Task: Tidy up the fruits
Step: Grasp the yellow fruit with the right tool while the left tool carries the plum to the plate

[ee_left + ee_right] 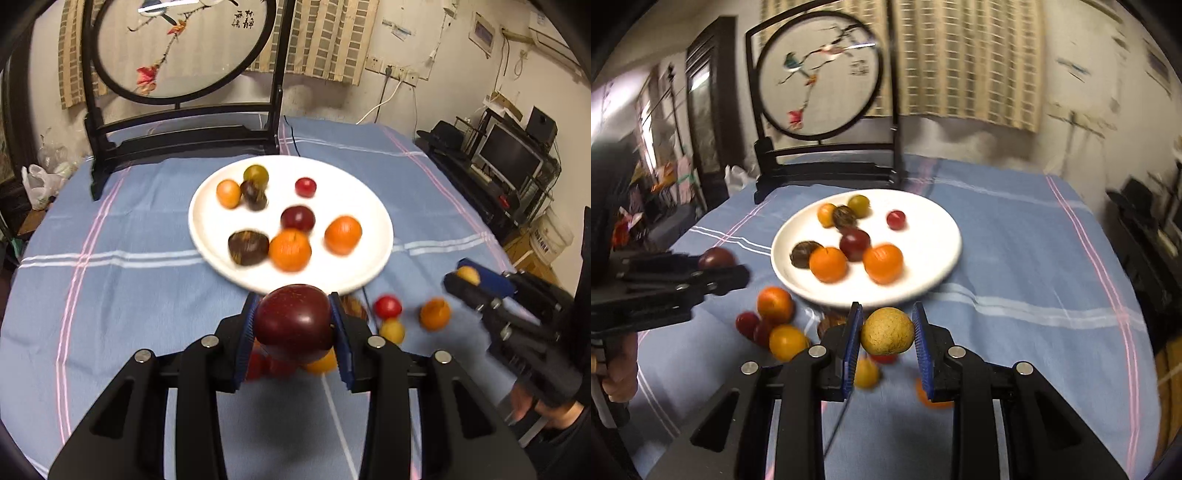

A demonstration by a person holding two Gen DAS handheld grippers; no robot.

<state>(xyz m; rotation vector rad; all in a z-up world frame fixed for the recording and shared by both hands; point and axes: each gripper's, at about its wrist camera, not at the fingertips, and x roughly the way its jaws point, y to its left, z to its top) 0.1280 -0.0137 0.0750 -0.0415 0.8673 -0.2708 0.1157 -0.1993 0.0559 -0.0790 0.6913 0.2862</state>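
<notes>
Left wrist view: left gripper (294, 326) clamped on a smooth, glossy dark red plum (294, 323), held above the blue checked tablecloth (122, 295) just short of the white plate (207, 206). Fruit under the plum is mostly hidden, only blurred red and yellow bits show. Plate is round, shiny, shallow-rimmed; it carries two oranges (290, 249), two dark red plums, two brown striped nut-like pieces (248, 246), a small orange fruit, an olive-green one and a small red one, all soft with motion blur. Loose on the cloth to the right: red cherry tomato (387, 306), small yellow fruit (392, 330), small orange (435, 314).

Right wrist view: right gripper (886, 332), ribbed blue pads, gripping a matte, speckled tan round fruit (887, 331) near the plate's (945, 258) front rim. Yellow and orange pieces below it are partly covered by the fingers. Loose heap on the left: an orange, red and yellow fruit, a brown piece half hidden behind the left finger. Left gripper (718, 264) at the frame edge, cut off, plum peeking above it; a bit of hand (622, 365) below. Round embroidered screen (820, 74) in a black wooden stand at the table's back, top cropped.
</notes>
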